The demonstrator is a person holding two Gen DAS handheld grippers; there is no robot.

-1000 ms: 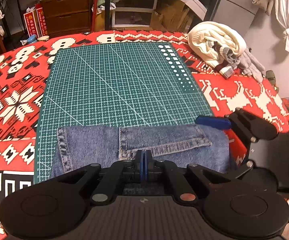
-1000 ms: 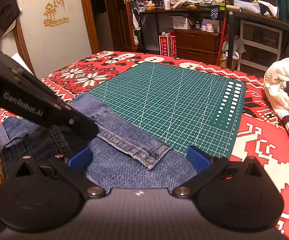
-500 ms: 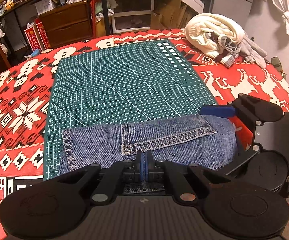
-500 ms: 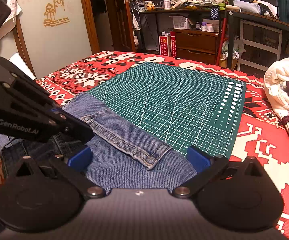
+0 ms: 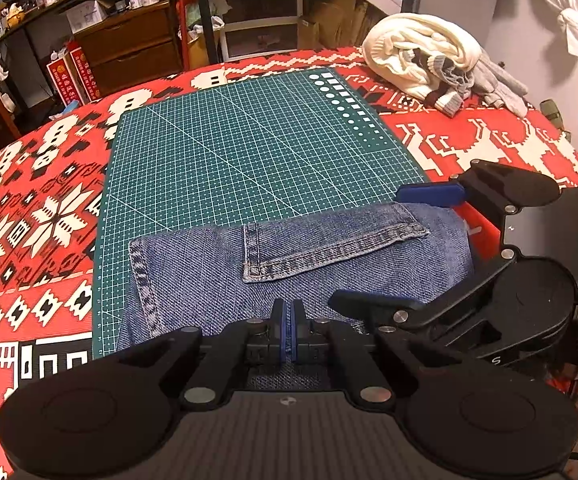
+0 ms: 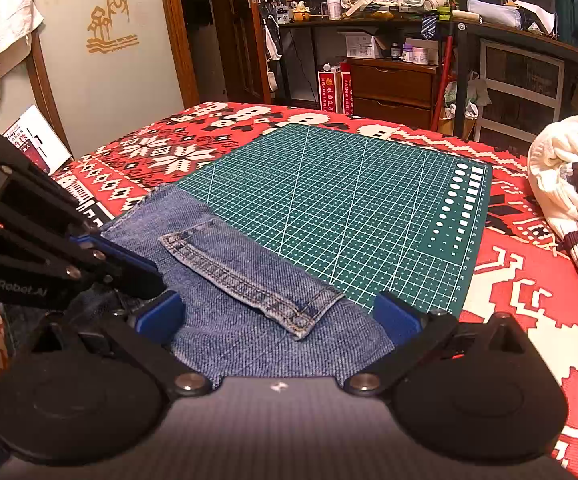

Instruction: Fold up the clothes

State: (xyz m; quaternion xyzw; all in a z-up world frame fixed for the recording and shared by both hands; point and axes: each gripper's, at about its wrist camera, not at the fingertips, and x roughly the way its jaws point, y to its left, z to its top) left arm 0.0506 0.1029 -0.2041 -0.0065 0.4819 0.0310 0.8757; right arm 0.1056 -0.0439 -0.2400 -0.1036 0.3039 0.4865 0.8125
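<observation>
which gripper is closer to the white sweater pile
Right. The right gripper, open over the jeans at the mat's sweater-side edge, sits closer to the white sweater. The left gripper, shut on the jeans' near edge, is farther off.

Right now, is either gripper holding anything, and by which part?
The left gripper is shut on the near edge of the folded jeans. The right gripper holds nothing; its jaws stand open over the denim.

Tongs status
Left tongs (image 5: 287,330) pressed together, pads touching; right tongs (image 6: 279,314) spread wide, low and level.
</observation>
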